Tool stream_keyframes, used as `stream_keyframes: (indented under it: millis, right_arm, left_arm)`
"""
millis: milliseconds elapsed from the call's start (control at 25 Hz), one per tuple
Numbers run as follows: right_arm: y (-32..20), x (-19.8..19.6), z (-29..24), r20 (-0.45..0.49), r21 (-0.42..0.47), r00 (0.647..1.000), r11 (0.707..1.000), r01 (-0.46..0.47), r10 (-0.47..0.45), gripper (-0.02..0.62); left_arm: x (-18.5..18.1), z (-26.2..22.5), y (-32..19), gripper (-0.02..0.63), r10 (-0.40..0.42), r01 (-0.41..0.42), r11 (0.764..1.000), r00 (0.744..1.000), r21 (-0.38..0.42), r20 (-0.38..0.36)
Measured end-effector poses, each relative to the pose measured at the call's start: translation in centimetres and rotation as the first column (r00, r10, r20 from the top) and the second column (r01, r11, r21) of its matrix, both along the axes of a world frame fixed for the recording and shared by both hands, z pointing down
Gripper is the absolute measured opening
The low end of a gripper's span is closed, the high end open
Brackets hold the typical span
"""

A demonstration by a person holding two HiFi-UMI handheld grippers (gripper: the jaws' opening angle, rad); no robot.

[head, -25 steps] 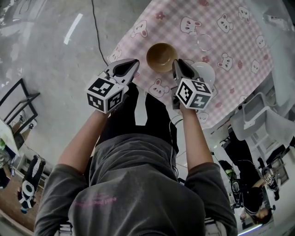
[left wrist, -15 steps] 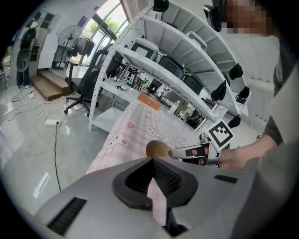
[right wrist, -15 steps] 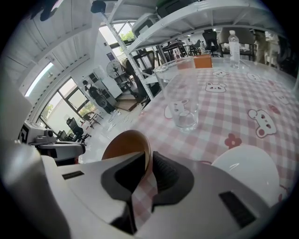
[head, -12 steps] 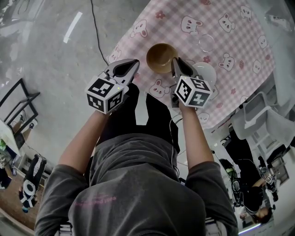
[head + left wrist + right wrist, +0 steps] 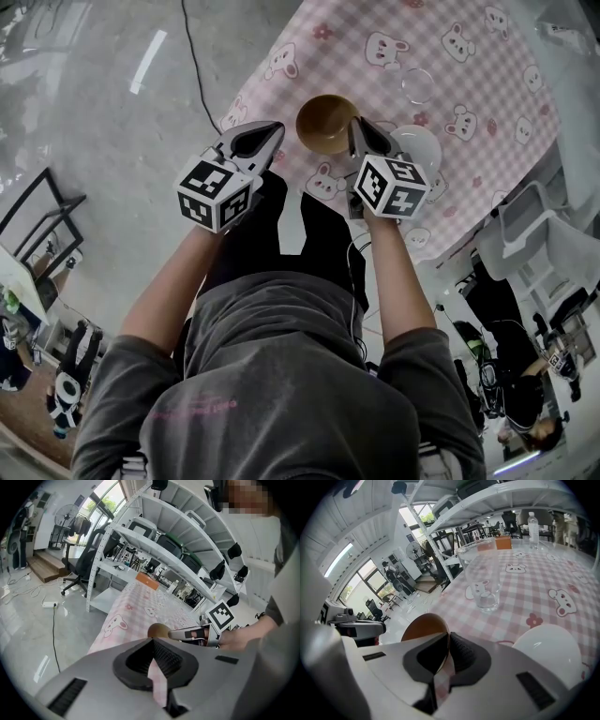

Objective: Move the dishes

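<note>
A brown bowl (image 5: 325, 122) (image 5: 424, 623) (image 5: 158, 631) stands near the front edge of the pink checked table (image 5: 469, 103). My right gripper (image 5: 359, 128) (image 5: 447, 639) has just been closing and is shut on the bowl's right rim, which sits between its pads. A white bowl (image 5: 417, 147) (image 5: 546, 651) lies just right of it. A clear glass (image 5: 419, 86) (image 5: 483, 578) stands farther back. My left gripper (image 5: 267, 133) (image 5: 151, 641) is shut and empty, hovering left of the brown bowl at the table's edge.
A water bottle (image 5: 533, 522) and an orange box (image 5: 502, 542) stand at the table's far end. Metal shelving (image 5: 154, 550) runs along the table's right side. A white chair (image 5: 525, 234) is at the right, a cable (image 5: 192, 56) on the floor at the left.
The right gripper's jaws have narrowed onto the brown bowl's rim. The left gripper has kept still.
</note>
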State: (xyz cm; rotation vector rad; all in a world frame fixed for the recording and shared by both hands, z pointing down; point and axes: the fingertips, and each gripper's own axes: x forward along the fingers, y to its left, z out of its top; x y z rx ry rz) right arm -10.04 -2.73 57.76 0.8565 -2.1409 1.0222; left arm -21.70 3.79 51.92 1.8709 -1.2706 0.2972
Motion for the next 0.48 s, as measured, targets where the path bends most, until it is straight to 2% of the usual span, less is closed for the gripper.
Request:
stream_keyframes:
  millis: [480]
  right_arm:
    - [0.1,1.6,-1.8,0.019,0.024,0.997,0.997,-0.077,0.077,0.020]
  left_arm:
    - [0.9,-1.3,-1.0,0.002,0.075,-0.075,0.997,0.997,0.032,0.000]
